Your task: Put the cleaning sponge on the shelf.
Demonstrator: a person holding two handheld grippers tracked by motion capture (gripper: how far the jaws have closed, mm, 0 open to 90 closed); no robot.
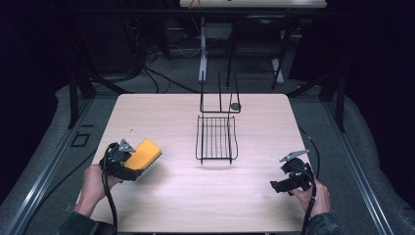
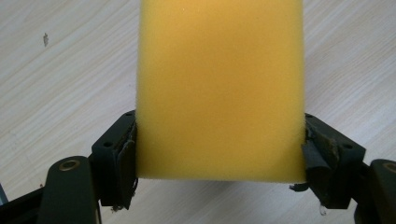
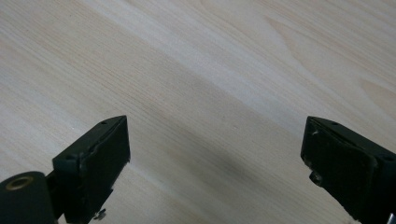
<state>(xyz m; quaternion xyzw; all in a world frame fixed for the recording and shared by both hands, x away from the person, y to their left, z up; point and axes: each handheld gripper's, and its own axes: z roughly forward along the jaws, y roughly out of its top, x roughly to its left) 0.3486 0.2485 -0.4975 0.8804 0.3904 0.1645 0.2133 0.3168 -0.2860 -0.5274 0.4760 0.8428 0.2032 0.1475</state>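
Observation:
A yellow sponge point(image 1: 145, 153) is held at the table's left side by my left gripper point(image 1: 131, 165), lifted a little off the wood. In the left gripper view the sponge point(image 2: 219, 88) stretches away from the camera, and both black jaws of the left gripper point(image 2: 219, 149) press on its sides. My right gripper point(image 1: 277, 186) rests low over the right front of the table. In the right gripper view, the right gripper point(image 3: 215, 144) stands wide open over bare wood with nothing between its jaws.
A black wire rack point(image 1: 216, 138) sits at the middle of the wooden table point(image 1: 195, 196), with an upright wire frame point(image 1: 220, 100) and a small dark round object point(image 1: 235, 105) behind it. Dark floor, cables and table legs lie beyond the far edge.

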